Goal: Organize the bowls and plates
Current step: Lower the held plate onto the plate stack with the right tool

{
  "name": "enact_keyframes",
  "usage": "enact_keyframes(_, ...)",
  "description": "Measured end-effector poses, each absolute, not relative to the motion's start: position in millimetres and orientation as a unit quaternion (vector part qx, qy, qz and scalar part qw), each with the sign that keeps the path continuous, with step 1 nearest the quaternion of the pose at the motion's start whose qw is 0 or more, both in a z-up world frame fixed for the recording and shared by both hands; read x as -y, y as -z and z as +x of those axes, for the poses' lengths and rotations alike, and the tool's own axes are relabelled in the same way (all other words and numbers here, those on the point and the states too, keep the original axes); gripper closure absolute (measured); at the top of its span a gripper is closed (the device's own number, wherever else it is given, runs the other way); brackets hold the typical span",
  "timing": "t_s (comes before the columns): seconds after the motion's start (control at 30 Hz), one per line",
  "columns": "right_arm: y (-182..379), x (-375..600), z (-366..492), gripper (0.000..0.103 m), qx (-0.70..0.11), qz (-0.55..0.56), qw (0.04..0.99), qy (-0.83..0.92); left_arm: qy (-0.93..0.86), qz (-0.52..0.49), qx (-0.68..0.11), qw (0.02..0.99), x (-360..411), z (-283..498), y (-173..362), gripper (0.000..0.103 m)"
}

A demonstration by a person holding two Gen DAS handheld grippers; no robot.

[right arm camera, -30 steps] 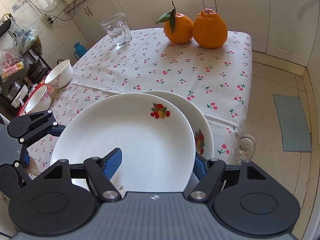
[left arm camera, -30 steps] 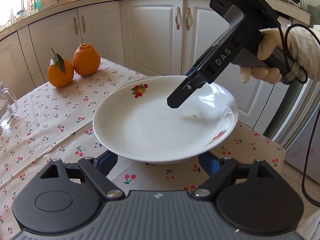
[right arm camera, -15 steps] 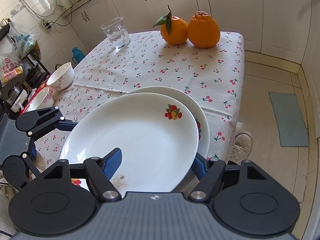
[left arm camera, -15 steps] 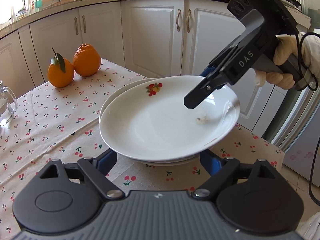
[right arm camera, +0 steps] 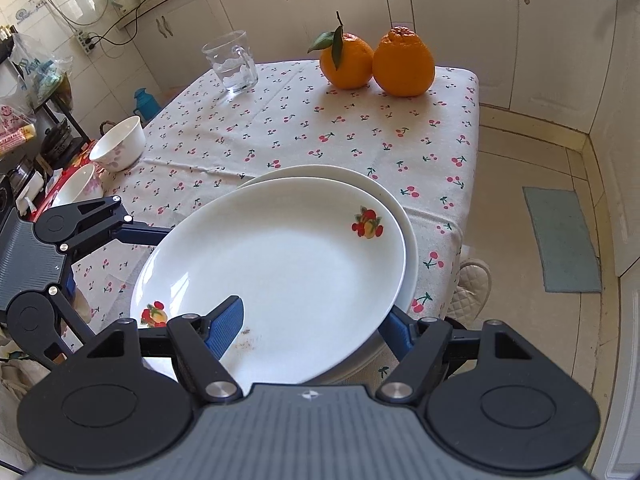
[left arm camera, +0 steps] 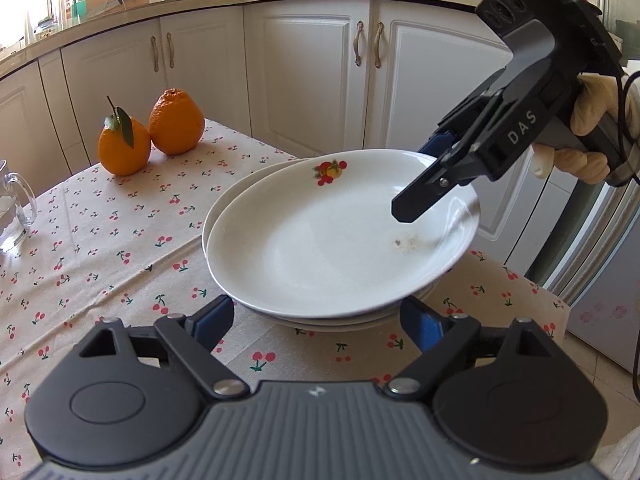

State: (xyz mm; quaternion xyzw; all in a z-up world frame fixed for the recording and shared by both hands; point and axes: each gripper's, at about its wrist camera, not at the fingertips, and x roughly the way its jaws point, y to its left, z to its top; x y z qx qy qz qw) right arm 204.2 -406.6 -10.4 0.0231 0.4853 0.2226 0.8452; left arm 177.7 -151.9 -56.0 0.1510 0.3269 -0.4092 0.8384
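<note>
A white plate with fruit prints [left arm camera: 332, 248] [right arm camera: 288, 272] lies tilted on a second white plate [left arm camera: 224, 208] [right arm camera: 316, 171] at the table corner. My right gripper [right arm camera: 310, 320] [left arm camera: 424, 184] is open, one finger above the top plate's rim and one below it. My left gripper [left arm camera: 324, 320] [right arm camera: 132, 236] is open, its blue fingers [left arm camera: 212, 320] on both sides of the plates' near edge, low over the cloth. Two white bowls [right arm camera: 120, 148] [right arm camera: 80, 188] stand at the table's far left in the right wrist view.
Two oranges [left arm camera: 152, 132] [right arm camera: 376, 64] and a glass mug [right arm camera: 232, 62] [left arm camera: 12, 208] stand on the cherry-print tablecloth [left arm camera: 100, 248]. White cabinets [left arm camera: 312, 72] run behind the table. The table edge and floor with a mat [right arm camera: 560, 240] lie on the right.
The top plate has moved down and over onto the lower plate. My right gripper has gone with it toward the table corner. My left gripper stays open below the plate's near edge.
</note>
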Motion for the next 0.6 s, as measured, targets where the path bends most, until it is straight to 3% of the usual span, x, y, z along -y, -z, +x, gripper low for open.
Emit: enact_keyframes(0.6,9.0,395.0,195.5,0.018,-0.494,0.01,0.848,-0.19,0.414,0.152,-0.322,0.837,156.8,174.9,58.3,0.012)
